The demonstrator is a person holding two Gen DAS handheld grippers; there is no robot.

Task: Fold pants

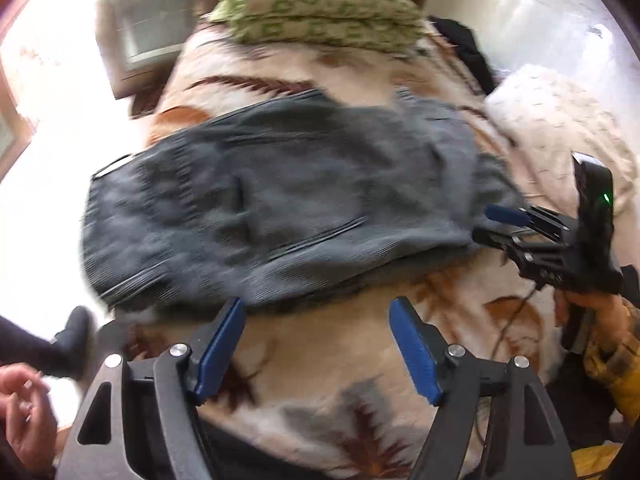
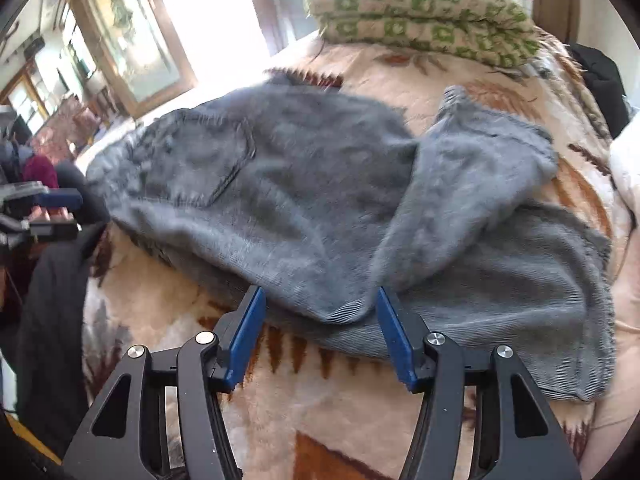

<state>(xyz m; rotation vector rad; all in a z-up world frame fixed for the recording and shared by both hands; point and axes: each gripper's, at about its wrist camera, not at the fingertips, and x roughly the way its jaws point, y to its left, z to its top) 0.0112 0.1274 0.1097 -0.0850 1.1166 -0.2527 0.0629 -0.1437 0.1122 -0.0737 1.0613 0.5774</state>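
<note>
On the bed, listed from large to small: a plush blanket (image 2: pixel 320 408), cream with brown leaf motifs, covering the whole surface; a green-and-cream patterned cushion (image 2: pixel 420 12) at the far end; a fluffy white throw (image 1: pixel 560 120) to one side; some dark clothing (image 2: pixel 600 76) at the far corner. Pants (image 2: pixel 280 184), grey corduroy, lying across the middle of the blanket, seat pocket uppermost; already doubled over once or more, since layers are stacked and one leg end is turned back loosely on top at the side. Judgement: the fold is partly made but untidy, the top flap rumpled and the edges not squared, so at least a straightening and probably a further fold remain. Left gripper (image 1: pixel 316 336), blue pads spread, nothing between them, poised just short of the near edge of the pants. Right gripper (image 2: pixel 320 332), likewise parted, the corner of the folded edge lying between the pads but not pinched. Both therefore holding nothing. A hand (image 1: pixel 24 412), idle, at the near bed edge.
</note>
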